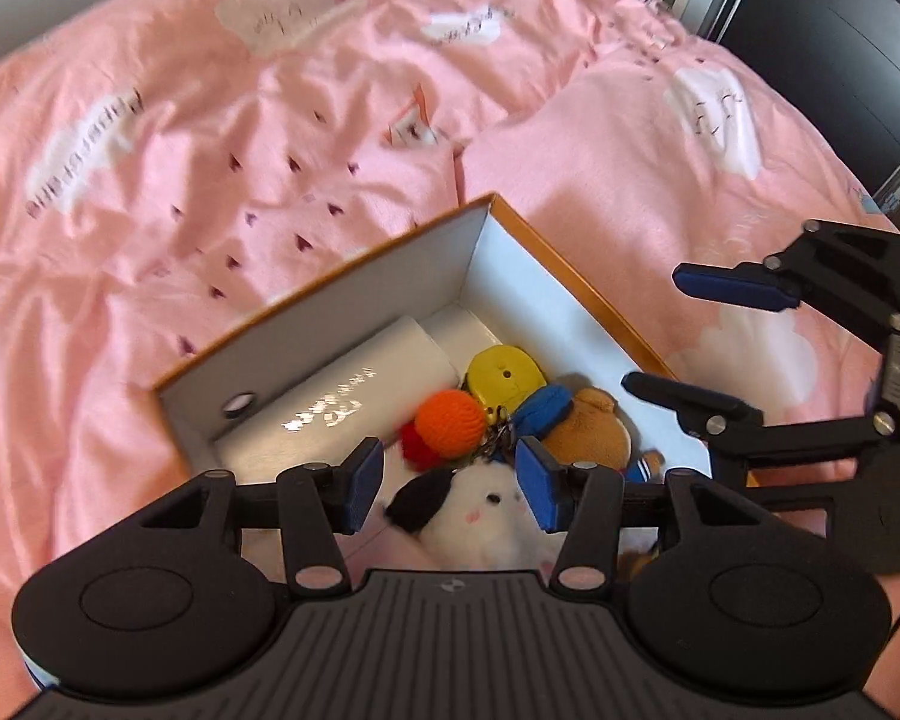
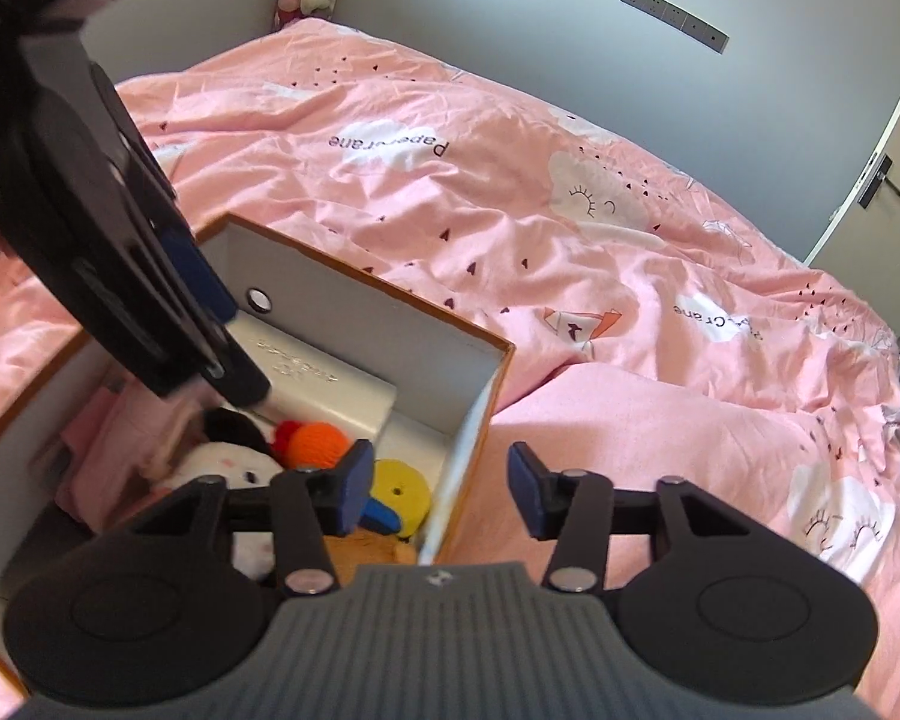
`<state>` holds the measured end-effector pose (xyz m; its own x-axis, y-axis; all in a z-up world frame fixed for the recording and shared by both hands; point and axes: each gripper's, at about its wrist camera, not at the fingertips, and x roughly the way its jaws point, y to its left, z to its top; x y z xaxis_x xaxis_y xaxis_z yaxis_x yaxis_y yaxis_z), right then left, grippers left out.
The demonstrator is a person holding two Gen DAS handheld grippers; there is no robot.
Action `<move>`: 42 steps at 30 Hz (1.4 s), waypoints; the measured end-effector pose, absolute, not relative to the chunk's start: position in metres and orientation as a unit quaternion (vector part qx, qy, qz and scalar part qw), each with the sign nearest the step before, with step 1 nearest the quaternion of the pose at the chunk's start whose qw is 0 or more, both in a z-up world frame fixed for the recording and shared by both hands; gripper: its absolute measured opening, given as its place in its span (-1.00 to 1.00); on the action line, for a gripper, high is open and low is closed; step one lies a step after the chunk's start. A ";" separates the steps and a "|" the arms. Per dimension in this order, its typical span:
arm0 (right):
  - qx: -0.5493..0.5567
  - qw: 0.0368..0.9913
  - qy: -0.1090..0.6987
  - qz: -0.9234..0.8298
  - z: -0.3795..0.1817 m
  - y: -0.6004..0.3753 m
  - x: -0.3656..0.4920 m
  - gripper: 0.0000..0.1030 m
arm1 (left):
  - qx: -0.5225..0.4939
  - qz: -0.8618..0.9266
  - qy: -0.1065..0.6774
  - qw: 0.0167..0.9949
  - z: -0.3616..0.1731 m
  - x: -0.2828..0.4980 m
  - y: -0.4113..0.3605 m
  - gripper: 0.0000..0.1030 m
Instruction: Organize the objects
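Left hand-held gripper (image 1: 450, 483) hangs over the near end of the box (image 1: 354, 264) with its blue pads apart and nothing pinched between them; a white plush with a black ear (image 1: 480, 510) lies just below the gap, not gripped. Right hand-held gripper (image 2: 438, 489) is likewise released and empty, its pads straddling the box's orange-edged side wall (image 2: 480, 408), one pad over the inside and one over the pink duvet (image 2: 510, 210).

Inside the box lie a white oblong case (image 1: 342, 396) along the far wall, an orange knitted ball (image 1: 450, 423) with a red one beside it, a yellow round toy (image 1: 504, 375), a blue piece (image 1: 540, 408) and a brown plush (image 1: 588, 432); these sit bunched and touching toward one corner, with something pink under the white plush.

By my reading the gathering is largely done; the small toys are already in the box, and no loose item shows on the bed in either view, though much of the bed is outside them. What may remain is tidying the pile or closing the box; no lid is visible, so I cannot tell which.
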<state>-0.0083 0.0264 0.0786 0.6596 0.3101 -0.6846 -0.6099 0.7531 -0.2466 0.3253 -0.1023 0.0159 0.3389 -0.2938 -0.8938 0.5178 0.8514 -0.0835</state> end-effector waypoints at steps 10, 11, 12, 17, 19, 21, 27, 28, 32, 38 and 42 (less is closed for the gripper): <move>-0.159 0.880 0.326 0.307 0.116 0.036 -0.069 0.28 | 0.168 -0.170 0.454 0.859 0.101 0.227 -0.032 0.25; -0.155 0.882 0.320 0.309 0.120 0.037 -0.077 0.33 | 0.170 -0.162 0.448 0.863 0.107 0.218 -0.025 0.26; -0.150 0.884 0.314 0.311 0.125 0.039 -0.086 0.41 | 0.167 -0.154 0.441 0.868 0.112 0.209 -0.019 0.27; -0.125 0.902 0.279 0.305 0.140 0.042 -0.129 0.47 | 0.127 -0.147 0.382 0.903 0.130 0.155 0.005 0.52; -0.104 0.911 0.267 0.297 0.143 0.041 -0.145 0.48 | 0.116 -0.153 0.346 0.919 0.133 0.132 0.008 0.61; -0.078 0.921 0.256 0.283 0.143 0.038 -0.161 0.48 | 0.108 -0.156 0.312 0.931 0.133 0.112 0.008 0.67; -0.050 0.952 0.208 0.221 0.137 0.029 -0.204 0.70 | 0.092 -0.144 0.252 0.953 0.122 0.073 -0.003 0.69; -0.045 0.954 0.204 0.212 0.136 0.027 -0.209 0.70 | 0.090 -0.134 0.244 0.956 0.117 0.068 -0.006 0.69; -0.018 0.966 0.191 0.175 0.130 0.018 -0.228 0.74 | 0.070 -0.104 0.237 0.963 0.088 0.057 -0.017 0.70; -0.015 0.973 0.180 0.144 0.113 0.017 -0.244 0.91 | -0.002 -0.093 0.264 0.960 0.043 0.049 -0.010 0.70; -0.016 0.972 0.193 0.131 0.093 0.021 -0.248 0.91 | -0.026 -0.056 0.286 0.956 0.014 0.045 -0.006 0.70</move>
<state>-0.2484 0.0213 0.0933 0.8912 0.2484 -0.3797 -0.2604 0.9653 0.0203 0.0452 -0.0058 0.0143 0.8304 -0.1226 -0.5436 0.0923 0.9923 -0.0827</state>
